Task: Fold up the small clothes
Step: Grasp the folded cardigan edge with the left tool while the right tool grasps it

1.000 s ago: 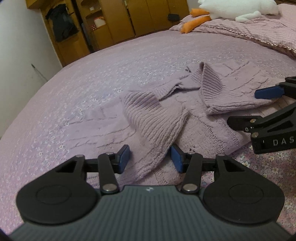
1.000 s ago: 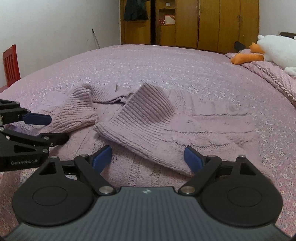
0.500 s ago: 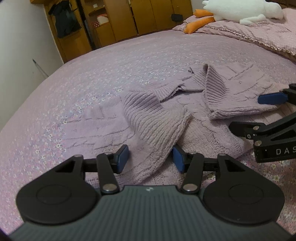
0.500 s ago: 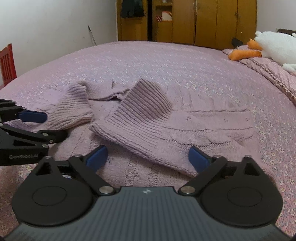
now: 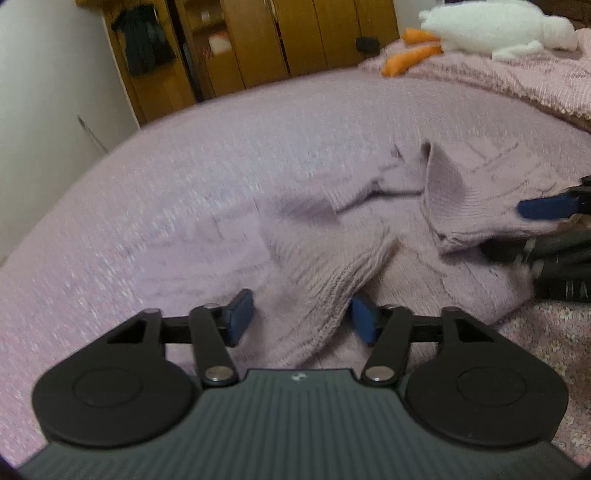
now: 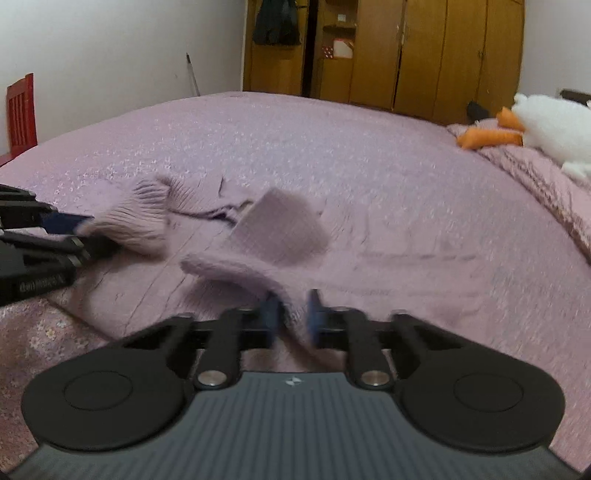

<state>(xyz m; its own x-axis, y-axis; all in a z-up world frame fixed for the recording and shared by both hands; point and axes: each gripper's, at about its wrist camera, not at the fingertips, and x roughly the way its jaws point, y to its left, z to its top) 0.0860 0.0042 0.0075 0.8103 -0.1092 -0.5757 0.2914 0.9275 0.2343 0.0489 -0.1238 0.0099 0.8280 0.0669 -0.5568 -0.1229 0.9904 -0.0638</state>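
Note:
A small lilac knitted sweater (image 5: 461, 266) lies on the bed with both sleeves folded in over its body. My left gripper (image 5: 301, 319) is open, its blue pads on either side of the left sleeve's ribbed cuff (image 5: 325, 280). My right gripper (image 6: 291, 314) has closed on the hem edge of the right sleeve (image 6: 258, 273), with knit pinched between the pads. The sweater body shows in the right wrist view (image 6: 388, 251). Each gripper shows at the side of the other's view: the right one (image 5: 554, 221) and the left one (image 6: 48, 236). Both views are motion-blurred.
The bed has a lilac flowered cover (image 5: 184, 184). A white plush goose with orange feet (image 5: 491, 29) lies on a folded blanket at the head of the bed. Wooden wardrobes (image 6: 424, 51) stand behind, a red chair (image 6: 20, 114) at the left.
My right gripper has shut from wide open onto the right sleeve's edge. Both grippers have moved, with blur now. The left gripper stays open around the left cuff.

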